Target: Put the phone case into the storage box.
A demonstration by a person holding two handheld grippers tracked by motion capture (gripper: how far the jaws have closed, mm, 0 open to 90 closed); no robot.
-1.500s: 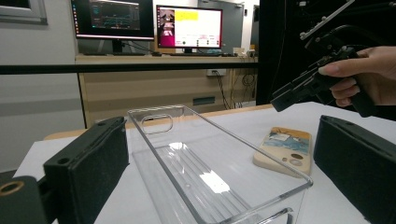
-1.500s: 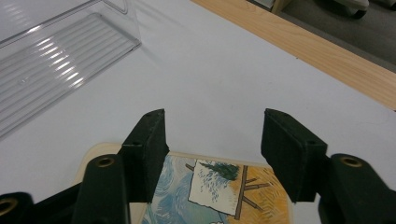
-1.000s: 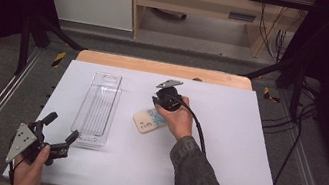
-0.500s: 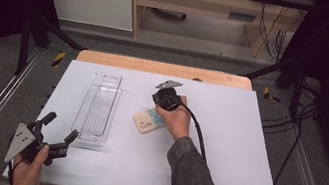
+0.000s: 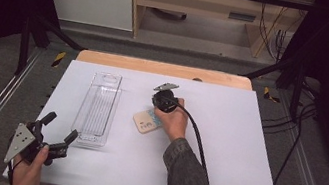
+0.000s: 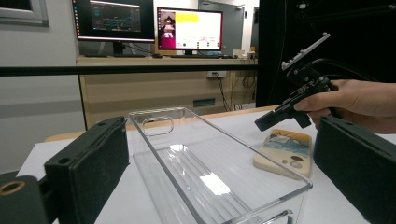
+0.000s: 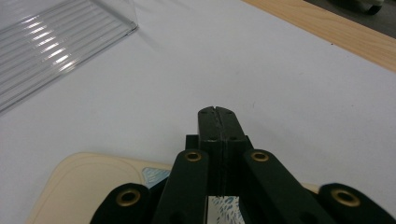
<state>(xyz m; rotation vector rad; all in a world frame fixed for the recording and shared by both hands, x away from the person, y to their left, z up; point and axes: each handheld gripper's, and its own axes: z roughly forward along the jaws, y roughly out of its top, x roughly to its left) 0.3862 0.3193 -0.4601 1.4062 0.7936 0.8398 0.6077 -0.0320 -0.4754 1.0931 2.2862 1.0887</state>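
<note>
Phone case (image 5: 146, 122) lies flat just beneath the right gripper's (image 7: 218, 122) fingers, which are pressed together, holding nothing.

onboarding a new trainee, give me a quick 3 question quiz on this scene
1. True or false: the right gripper has its jaws shut.
2. Which lies nearer the left gripper: A) the clear tray or B) the phone case?
3. What colour is the sheet covering the table?

Key: 1 true, the jaws meet above the phone case with nothing between them. 2 A. 3 white.
</note>
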